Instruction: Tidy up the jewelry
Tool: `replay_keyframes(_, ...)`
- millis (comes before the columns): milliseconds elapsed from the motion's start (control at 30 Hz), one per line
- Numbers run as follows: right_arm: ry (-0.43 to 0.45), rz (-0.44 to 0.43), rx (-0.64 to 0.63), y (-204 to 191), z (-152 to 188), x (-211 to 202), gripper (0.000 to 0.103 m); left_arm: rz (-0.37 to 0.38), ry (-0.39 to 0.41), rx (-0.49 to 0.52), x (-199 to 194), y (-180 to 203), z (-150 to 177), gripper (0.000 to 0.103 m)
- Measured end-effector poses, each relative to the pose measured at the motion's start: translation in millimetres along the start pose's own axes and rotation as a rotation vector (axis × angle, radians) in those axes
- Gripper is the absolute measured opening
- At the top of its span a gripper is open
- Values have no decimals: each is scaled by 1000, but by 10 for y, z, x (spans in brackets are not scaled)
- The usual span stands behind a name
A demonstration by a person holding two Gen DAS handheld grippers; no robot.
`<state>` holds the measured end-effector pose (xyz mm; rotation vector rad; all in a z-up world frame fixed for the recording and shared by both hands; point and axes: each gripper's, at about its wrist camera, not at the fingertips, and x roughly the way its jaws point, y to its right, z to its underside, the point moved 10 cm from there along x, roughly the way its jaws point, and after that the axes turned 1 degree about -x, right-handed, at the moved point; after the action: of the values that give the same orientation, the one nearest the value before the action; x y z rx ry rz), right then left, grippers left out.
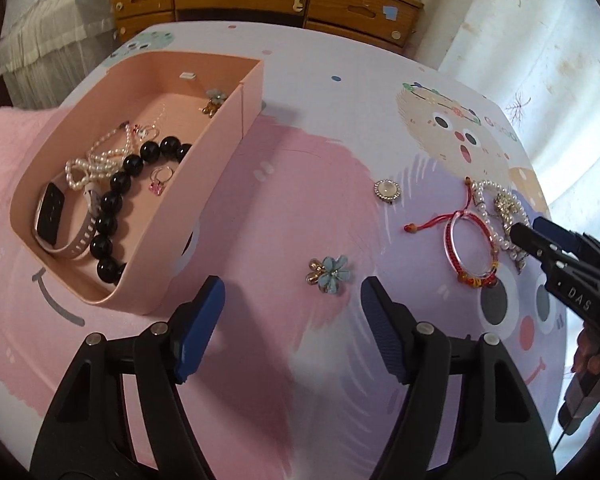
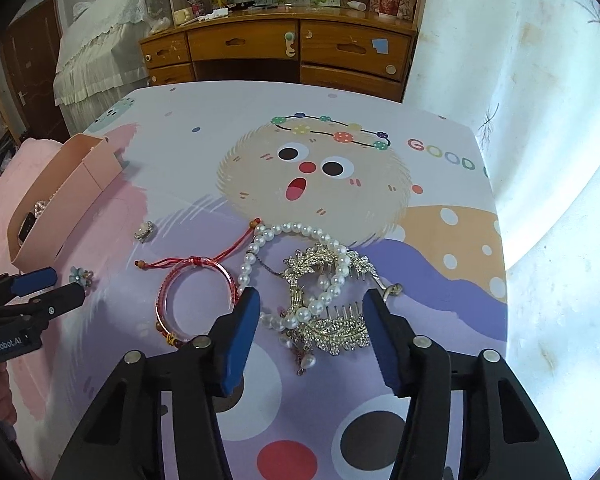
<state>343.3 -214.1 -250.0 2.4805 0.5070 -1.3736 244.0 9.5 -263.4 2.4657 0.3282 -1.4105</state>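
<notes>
A pink box (image 1: 204,200) on the table's left holds a black bead bracelet (image 1: 116,200), pearls (image 1: 100,160), a watch (image 1: 56,220), rings and a flower piece. My left gripper (image 1: 292,300) is open and empty, just short of a blue flower brooch (image 1: 330,274). A round brooch (image 1: 387,191) lies farther off. My right gripper (image 2: 310,312) is open, its fingers straddling a rhinestone hair comb (image 2: 332,332) tangled with a pearl necklace (image 2: 300,236). A red string bracelet (image 2: 196,300) lies left of it. The right gripper also shows in the left wrist view (image 1: 528,232).
The table (image 2: 380,100) has a cartoon-print cover. A wooden dresser (image 2: 280,52) stands behind it, a white curtain (image 2: 540,120) to the right and a pink cloth (image 1: 4,152) at the left edge.
</notes>
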Motion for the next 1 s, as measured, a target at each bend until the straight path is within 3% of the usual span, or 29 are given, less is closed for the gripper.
replay_keyframes(167,22,1,-5,48,26,51,31,-79,27,77,53,87,-9,63)
replay_keyframes(233,25,-18,19,73,29,43,30,-73,38,88,53,137,-23,53)
replay_keyframes(300,28,-25,25,85,26,32,10,-58,45,114,52,208,-30,42)
replay_keyframes(433,30,-31,24,84,24,-17,10,-33,59,150,44,309,-34,18)
replay_keyframes(800,105,-81,75,-67,-115,-493,8,-2,10,114,-35,204,24,17)
replay_keyframes(1000,141,-146,131,-329,-63,-926,8,54,-10,77,-291,132,95,17)
